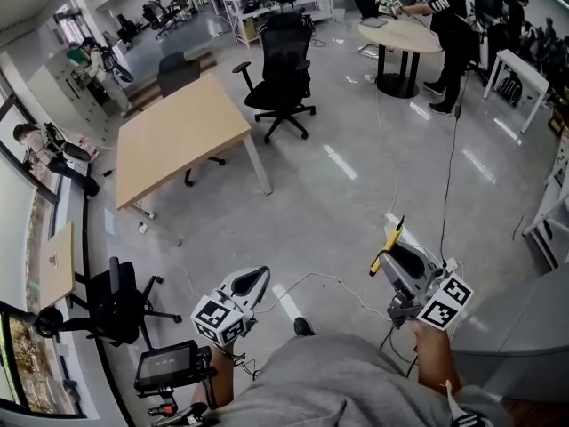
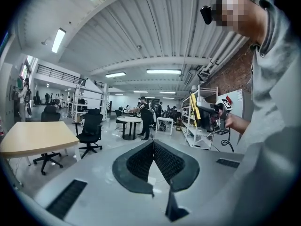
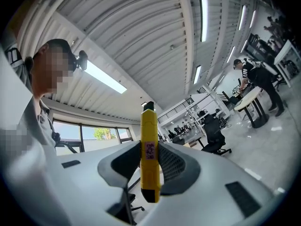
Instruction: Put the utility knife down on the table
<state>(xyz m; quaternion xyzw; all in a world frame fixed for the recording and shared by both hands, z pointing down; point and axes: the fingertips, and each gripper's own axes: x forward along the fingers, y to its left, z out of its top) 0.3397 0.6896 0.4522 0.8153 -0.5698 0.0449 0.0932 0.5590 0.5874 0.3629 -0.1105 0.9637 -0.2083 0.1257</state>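
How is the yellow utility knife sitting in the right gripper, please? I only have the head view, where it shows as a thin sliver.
Observer: The right gripper is shut on the yellow plastic utility knife; its ribbed dark pads press the knife from both sides.
Operator: Which end points away from the gripper?
Observer: The black tip. A small pink label on the handle sits right at the jaws.
Operator: Does the left gripper hold anything?
Observer: No. The left gripper is shut, with nothing between its jaws.
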